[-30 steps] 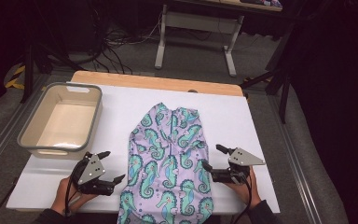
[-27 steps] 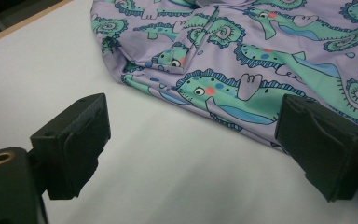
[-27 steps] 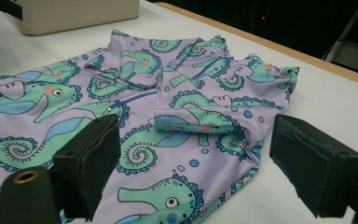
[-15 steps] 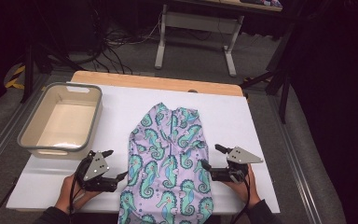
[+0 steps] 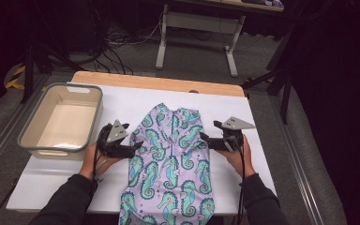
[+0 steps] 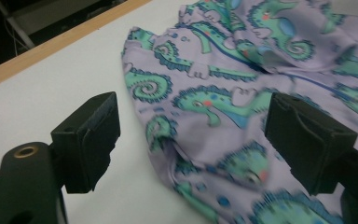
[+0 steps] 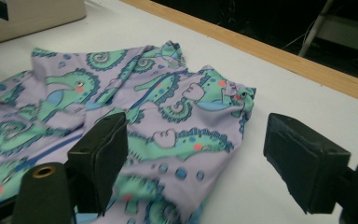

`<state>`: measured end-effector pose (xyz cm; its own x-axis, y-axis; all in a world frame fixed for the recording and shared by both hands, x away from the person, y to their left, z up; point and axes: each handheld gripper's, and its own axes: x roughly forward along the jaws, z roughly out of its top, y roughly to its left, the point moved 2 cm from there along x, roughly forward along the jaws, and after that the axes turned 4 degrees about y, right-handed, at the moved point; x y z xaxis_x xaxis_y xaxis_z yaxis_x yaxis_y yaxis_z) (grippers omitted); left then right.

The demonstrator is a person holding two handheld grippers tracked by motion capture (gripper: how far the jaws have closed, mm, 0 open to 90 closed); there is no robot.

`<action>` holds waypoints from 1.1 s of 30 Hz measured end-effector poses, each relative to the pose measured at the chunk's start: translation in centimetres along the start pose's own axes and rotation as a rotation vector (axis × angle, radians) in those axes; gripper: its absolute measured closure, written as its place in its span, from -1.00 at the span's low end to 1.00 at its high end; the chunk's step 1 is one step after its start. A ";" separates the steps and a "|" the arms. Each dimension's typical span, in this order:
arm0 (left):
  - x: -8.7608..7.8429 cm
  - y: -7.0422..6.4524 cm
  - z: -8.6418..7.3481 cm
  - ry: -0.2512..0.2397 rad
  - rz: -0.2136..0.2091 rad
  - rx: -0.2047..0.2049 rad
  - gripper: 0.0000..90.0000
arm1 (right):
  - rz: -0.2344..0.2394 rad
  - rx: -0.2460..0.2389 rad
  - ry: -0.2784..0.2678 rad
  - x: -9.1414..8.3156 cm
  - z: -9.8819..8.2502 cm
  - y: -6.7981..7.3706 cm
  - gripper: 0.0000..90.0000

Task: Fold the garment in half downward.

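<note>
Seahorse-print garment (image 5: 168,159) spread flat mid-desk (image 5: 272,140), hem over near edge. Thin, limp, stretchy; likely light, prone to bunching. Best pinched at side seams. Left hand-held gripper (image 5: 138,144) and right hand-held gripper (image 5: 203,138) both released, jaws just been closing, straddling opposite fabric edges.

The garment (image 5: 168,164) is lilac stretch fabric printed with teal seahorses, pink spots and blue dots. It lies flat and lengthwise down the middle of the white counter (image 5: 272,140), its narrower far end slightly bunched and rumpled, a dark blue seam running along it. Its near end hangs over the counter's front edge. Small wrinkles mark both side edges.
</note>
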<state>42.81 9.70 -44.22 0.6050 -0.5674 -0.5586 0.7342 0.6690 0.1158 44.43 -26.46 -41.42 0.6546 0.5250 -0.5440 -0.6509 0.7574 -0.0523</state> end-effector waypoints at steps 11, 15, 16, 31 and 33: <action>7.0 4.4 2.9 0.117 0.004 -0.120 -0.51 | -0.079 0.144 0.102 7.0 2.2 -3.7 -0.32; 8.9 5.3 3.2 0.155 0.007 -0.159 -0.45 | -0.071 0.213 0.169 9.0 2.0 -4.5 -0.32; 9.3 5.5 3.2 0.162 0.004 -0.168 -0.43 | -0.060 0.235 0.186 9.5 1.8 -4.7 -0.32; 11.2 5.5 3.3 0.247 0.019 -0.172 0.83 | -0.042 0.131 0.295 11.8 1.8 -3.3 0.72; 11.1 5.5 3.3 0.252 0.025 -0.166 0.95 | -0.019 0.105 0.299 11.9 1.9 -3.1 0.84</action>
<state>54.60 5.52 -47.06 0.5116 -0.4264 -0.7460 0.6468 0.7626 0.0076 54.91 -21.82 -46.12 0.5141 0.3842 -0.7669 -0.5857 0.8104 0.0134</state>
